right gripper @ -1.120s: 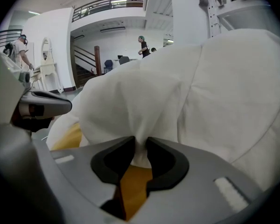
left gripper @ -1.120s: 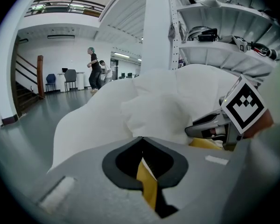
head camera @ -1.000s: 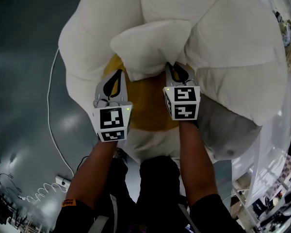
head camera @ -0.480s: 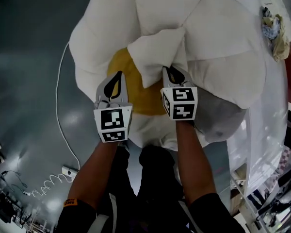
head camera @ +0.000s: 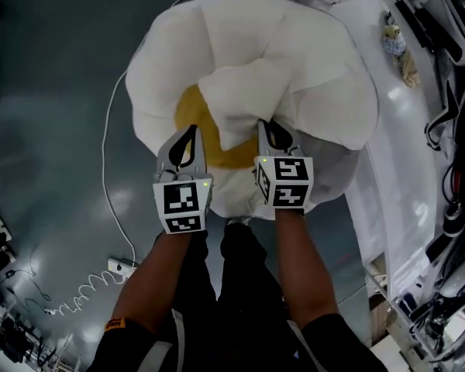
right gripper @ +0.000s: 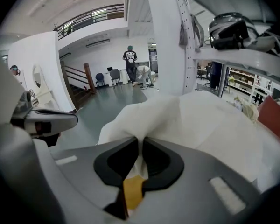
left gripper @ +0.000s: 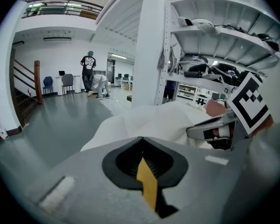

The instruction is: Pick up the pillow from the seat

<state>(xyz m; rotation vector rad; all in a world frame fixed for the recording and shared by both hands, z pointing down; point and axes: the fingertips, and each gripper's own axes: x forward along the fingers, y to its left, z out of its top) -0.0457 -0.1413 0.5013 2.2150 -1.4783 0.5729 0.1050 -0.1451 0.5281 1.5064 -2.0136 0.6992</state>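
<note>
Above seat (head camera: 325, 68): pillow (head camera: 244, 103) drawn up off yellow centre (head camera: 187, 115), more yellow bare than a second ago. Seat looks smaller, so both claws have risen.
- Grip: right claw (head camera: 268, 126) has just been closing, pinching pillow's near corner, white fabric between jaws.
- Other side: left claw (head camera: 191, 132) pressed together, empty, over yellow centre beside pillow.
- Judgement: lift under way on one-claw hold.
- Writing: shirt print (left gripper: 88, 62) and orange wristband (head camera: 115, 324) too small to read.

Head view looks steeply down from above; left gripper (head camera: 191, 132) and right gripper (head camera: 268, 126) sit mid-frame, with the pillow (head camera: 248, 91) beyond. Each gripper view rides close behind its own jaws, facing outward into a hall. Both share the pillow and a distant standing person (left gripper: 88, 71).
</note>
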